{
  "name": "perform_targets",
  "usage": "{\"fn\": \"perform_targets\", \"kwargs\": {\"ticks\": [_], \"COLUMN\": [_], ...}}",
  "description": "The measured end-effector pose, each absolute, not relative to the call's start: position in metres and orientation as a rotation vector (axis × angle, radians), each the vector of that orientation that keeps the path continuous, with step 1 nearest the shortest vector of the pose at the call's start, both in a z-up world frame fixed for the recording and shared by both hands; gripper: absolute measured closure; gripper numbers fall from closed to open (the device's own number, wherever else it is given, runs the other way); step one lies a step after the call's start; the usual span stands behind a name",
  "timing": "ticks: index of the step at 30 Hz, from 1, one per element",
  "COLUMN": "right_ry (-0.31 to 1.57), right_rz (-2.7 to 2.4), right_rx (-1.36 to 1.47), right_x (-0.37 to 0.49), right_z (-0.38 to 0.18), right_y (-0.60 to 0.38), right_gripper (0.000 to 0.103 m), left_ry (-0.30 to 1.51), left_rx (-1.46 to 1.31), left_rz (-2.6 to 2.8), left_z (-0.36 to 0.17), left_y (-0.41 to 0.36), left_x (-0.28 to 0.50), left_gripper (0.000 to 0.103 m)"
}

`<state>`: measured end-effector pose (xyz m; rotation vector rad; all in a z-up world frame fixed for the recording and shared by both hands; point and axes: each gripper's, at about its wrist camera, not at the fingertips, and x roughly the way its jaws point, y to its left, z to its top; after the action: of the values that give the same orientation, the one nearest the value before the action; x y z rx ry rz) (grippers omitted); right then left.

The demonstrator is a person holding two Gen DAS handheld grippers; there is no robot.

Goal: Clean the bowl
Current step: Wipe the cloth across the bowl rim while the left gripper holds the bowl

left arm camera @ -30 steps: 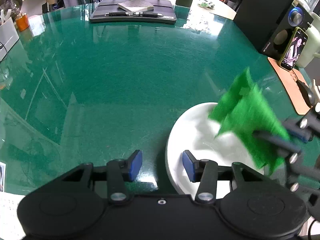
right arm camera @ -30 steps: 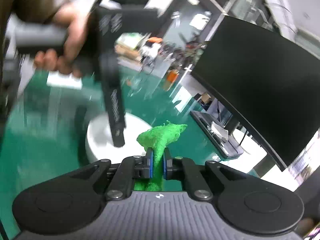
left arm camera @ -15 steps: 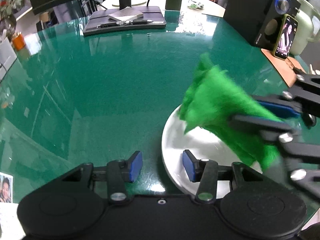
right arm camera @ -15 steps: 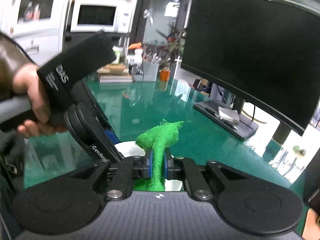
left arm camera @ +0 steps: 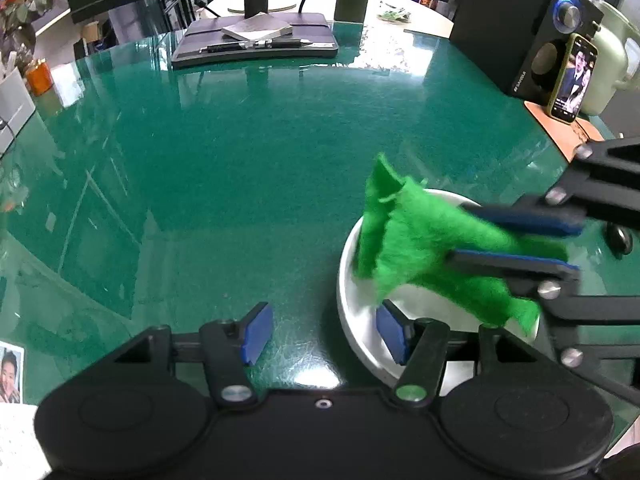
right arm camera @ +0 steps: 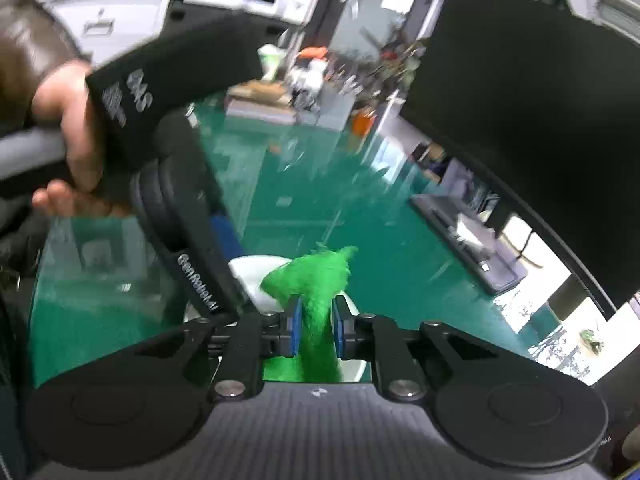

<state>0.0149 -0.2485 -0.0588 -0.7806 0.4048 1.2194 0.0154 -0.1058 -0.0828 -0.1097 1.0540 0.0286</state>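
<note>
Bowl: shallow white ceramic bowl (left arm camera: 362, 330) on glossy green tabletop (left arm camera: 240, 152); likely rigid, slick, breakable; best pinched at rim.
Cloth: fuzzy green cloth (left arm camera: 416, 248), soft, light.
Right tongs (right arm camera: 314, 330): clenched on cloth.
Left tongs (left arm camera: 320, 334): just been widening, straddling near rim, not pressing.

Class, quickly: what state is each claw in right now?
Left claw: open, just widened, straddling the bowl rim, not gripping.
Right claw: shut on the green cloth.
</note>
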Motion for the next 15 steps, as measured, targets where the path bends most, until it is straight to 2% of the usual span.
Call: {"fn": "perform_targets", "kwargs": {"ticks": [8,12,15], "right_ry": [0.300,0.306,0.414], "right_rz": [1.222,1.185,1.149], "right_rx": [-0.841,-0.759,-0.596], "right_x": [0.006,0.011,0.030], "right_z": [-0.067,-0.057,-0.047], "right_y": [-0.233,-0.233,-0.235], "right_gripper": [0.099,0.098,0.098], "left_ry": [1.051,1.045,1.037], "left_rx": [-0.141,-0.149,-0.131], "left_rz": [0.039,0.021,0.019], "left_z": [-0.084,-0.085,-0.085], "left_y": [-0.093,-0.090,-0.092], "left_x": [0.014,0.013,0.012], "left_gripper": [0.047,0.046,0.045]}}
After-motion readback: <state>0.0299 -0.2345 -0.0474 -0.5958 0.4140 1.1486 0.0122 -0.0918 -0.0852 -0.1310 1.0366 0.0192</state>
